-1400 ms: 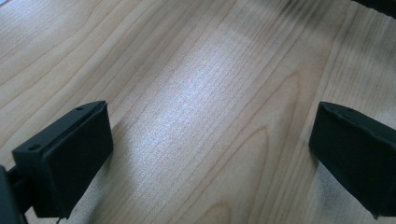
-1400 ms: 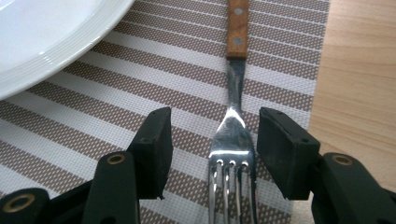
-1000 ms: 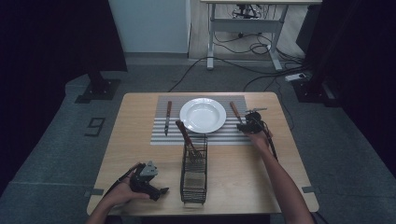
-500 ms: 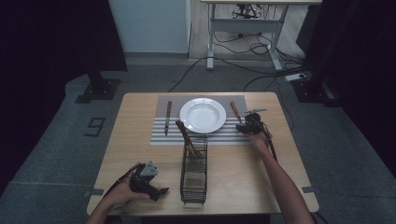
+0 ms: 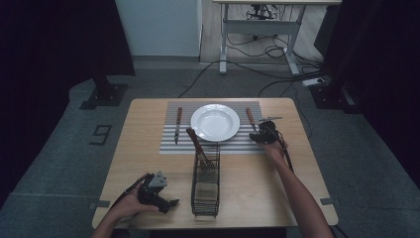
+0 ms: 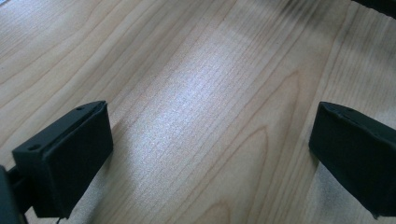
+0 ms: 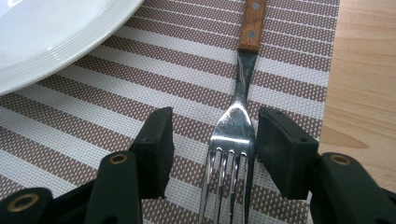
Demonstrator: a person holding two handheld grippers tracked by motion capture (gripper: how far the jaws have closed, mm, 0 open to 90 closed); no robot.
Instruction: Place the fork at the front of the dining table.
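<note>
The fork point(image 7: 236, 135) is seen lying on the striped placemat point(image 7: 116, 98), lower centre of the right gripper view, between the parted jaws of the right gripper point(image 7: 212, 142), ungripped. A clean withdrawal should be made without nudging it. The left gripper point(image 6: 210, 154) is held wide open over bare table point(image 6: 187, 70).

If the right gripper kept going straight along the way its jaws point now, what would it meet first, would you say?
Probably the fork: the right gripper is open with the fork's head lying between its jaws, nearer the right one, on the striped placemat. Straight ahead lies the fork's neck, then its wooden handle. Height above the mat is hard to judge.
</note>
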